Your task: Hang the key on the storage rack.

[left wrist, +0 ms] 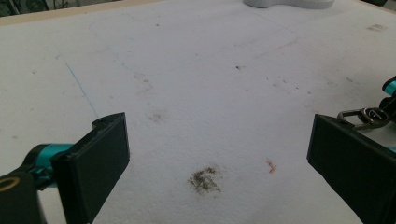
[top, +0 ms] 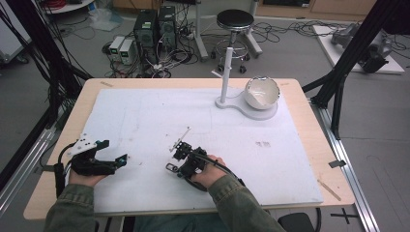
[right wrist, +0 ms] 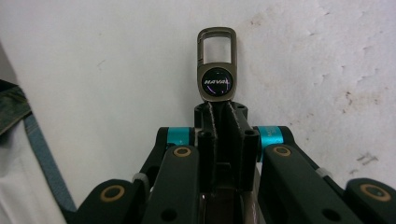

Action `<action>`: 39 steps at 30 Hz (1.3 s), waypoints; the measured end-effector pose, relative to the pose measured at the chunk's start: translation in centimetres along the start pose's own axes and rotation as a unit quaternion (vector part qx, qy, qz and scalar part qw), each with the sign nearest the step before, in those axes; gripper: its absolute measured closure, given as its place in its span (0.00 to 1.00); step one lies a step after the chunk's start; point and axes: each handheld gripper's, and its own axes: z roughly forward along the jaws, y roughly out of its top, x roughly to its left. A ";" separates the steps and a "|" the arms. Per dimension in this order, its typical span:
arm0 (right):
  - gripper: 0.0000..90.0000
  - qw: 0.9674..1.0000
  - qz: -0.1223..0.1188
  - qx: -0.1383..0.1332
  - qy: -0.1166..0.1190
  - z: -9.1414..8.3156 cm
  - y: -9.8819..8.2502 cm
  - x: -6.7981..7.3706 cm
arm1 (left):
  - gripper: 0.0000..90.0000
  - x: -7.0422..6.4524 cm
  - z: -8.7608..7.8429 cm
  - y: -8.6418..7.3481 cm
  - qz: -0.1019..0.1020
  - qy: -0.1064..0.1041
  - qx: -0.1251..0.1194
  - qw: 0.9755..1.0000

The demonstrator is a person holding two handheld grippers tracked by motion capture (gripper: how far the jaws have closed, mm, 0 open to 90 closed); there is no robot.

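Resting near the table's (top: 300, 145) front edge, the left gripper (top: 109, 162) lies low in its hand with jaws wide apart over the stained white mat (left wrist: 196, 84). Further right, the right gripper (top: 176, 162) is clamped on a metal key fob (right wrist: 216, 70), whose clip loop sticks out past the jaws just above the mat. Behind stand a white bowl (top: 261, 92) on its stand, then a stool (top: 235, 21) and computers (top: 154, 26) on the floor.

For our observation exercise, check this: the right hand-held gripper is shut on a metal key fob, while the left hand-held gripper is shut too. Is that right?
Not quite. The right hand-held gripper is shut on the key fob, but the left hand-held gripper is open, its jaws wide apart over the white mat in the left gripper view.
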 end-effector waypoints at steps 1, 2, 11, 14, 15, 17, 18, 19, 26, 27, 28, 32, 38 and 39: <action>0.92 1.000 0.002 -0.003 0.003 -0.2 0.0 -0.1 | 0.07 0.0 0.0 0.0 0.000 0.000 0.000 1.000; 0.92 1.000 0.006 -0.008 0.008 -0.4 -0.1 -0.2 | 0.07 0.0 0.0 0.0 0.000 0.000 0.001 1.000; 0.92 0.998 0.027 -0.040 0.034 -3.1 -0.6 -2.0 | 0.07 0.0 0.0 0.0 0.000 0.000 0.000 1.000; 0.92 0.998 0.033 -0.050 0.036 -3.7 -0.7 -2.6 | 0.07 -0.1 -0.1 0.0 0.000 0.002 -0.005 1.000; 0.92 0.997 0.038 -0.052 0.035 -4.0 -0.7 -2.8 | 0.07 0.0 -0.1 0.0 0.001 0.002 -0.005 1.000; 0.92 0.997 0.040 -0.057 0.036 -4.3 -0.8 -3.0 | 0.07 0.0 -0.1 0.0 0.000 0.002 -0.006 1.000; 0.92 0.997 0.041 -0.060 0.038 -4.4 -0.8 -3.1 | 0.07 0.0 -0.1 0.0 0.000 0.002 -0.005 1.000; 0.92 0.997 0.042 -0.061 0.038 -4.7 -0.7 -3.2 | 0.07 0.0 -0.1 0.0 0.000 0.002 -0.005 1.000; 0.92 0.996 0.043 -0.075 0.039 -6.3 -0.2 -4.0 | 0.07 0.0 -0.1 0.0 0.000 0.001 -0.004 1.000; 0.92 0.995 0.043 -0.076 0.036 -6.6 -0.1 -4.1 | 0.07 0.0 -0.1 0.0 -0.001 0.001 -0.003 1.000; 0.92 0.995 0.042 -0.080 0.036 -6.8 0.0 -4.3 | 0.07 0.0 -0.1 0.0 0.000 0.002 -0.003 1.000; 0.92 0.995 0.043 -0.085 0.034 -7.6 0.3 -4.7 | 0.07 0.0 -0.1 0.0 -0.001 0.003 -0.005 1.000; 0.92 0.995 0.039 -0.092 0.028 -8.9 0.8 -5.2 | 0.07 0.0 -0.1 0.0 -0.001 0.002 -0.006 1.000; 0.92 0.995 0.039 -0.093 0.027 -9.2 0.8 -5.4 | 0.07 0.0 -0.1 0.0 -0.001 0.002 -0.005 1.000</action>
